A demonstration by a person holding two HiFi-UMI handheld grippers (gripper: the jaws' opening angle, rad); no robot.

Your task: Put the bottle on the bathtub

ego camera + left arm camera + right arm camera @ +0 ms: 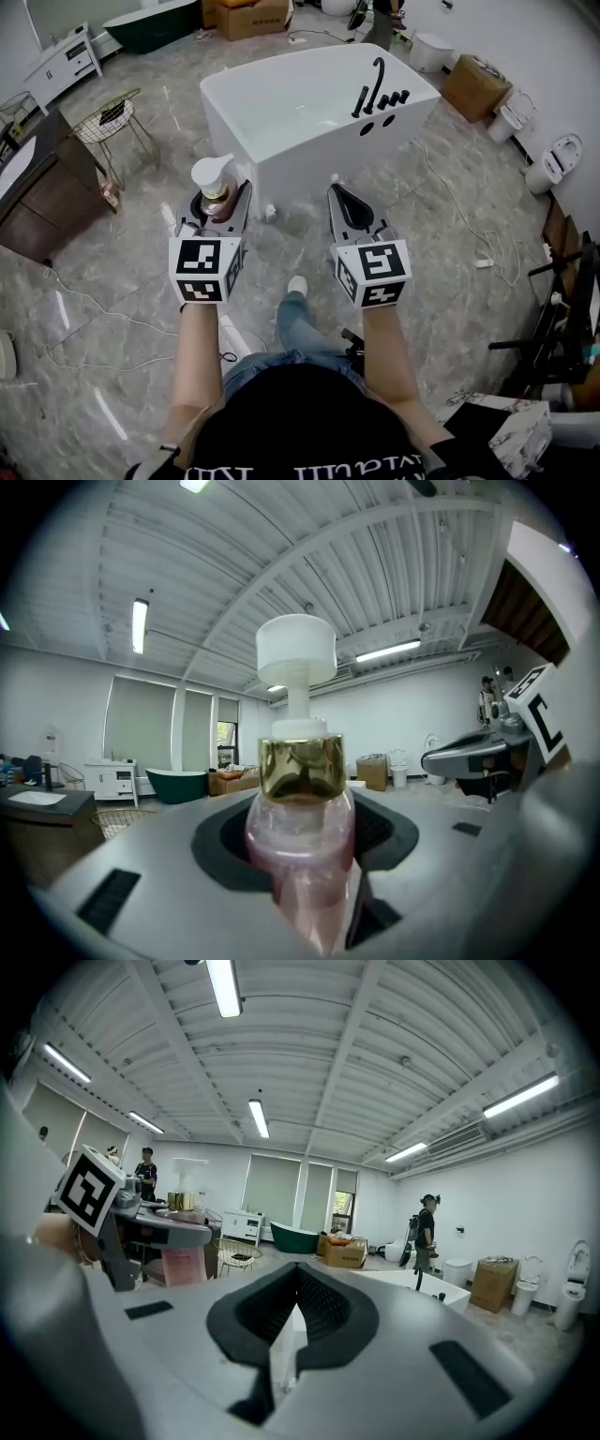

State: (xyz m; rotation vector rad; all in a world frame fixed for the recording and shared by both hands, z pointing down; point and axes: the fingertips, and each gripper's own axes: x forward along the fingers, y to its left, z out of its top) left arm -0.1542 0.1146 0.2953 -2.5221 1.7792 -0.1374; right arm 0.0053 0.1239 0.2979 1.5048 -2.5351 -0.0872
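Before the white bathtub (pixel 291 169), the left hand-held gripper (pixel 221 201) clamps the pink bottle (pixel 212 176) upright; the right hand-held gripper (pixel 339 195) is closed, empty.

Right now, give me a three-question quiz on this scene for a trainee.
1. True or false: the bottle already stands on the bathtub.
2. Which gripper holds the bottle? A. the left one B. the right one C. neither
3. Fill in: the right gripper has its jaws ___, with nothing between them.

Key: 1 false, it is held in the air short of the tub. 2 A, the left gripper is clamped on it below its gold collar. 3 shut.
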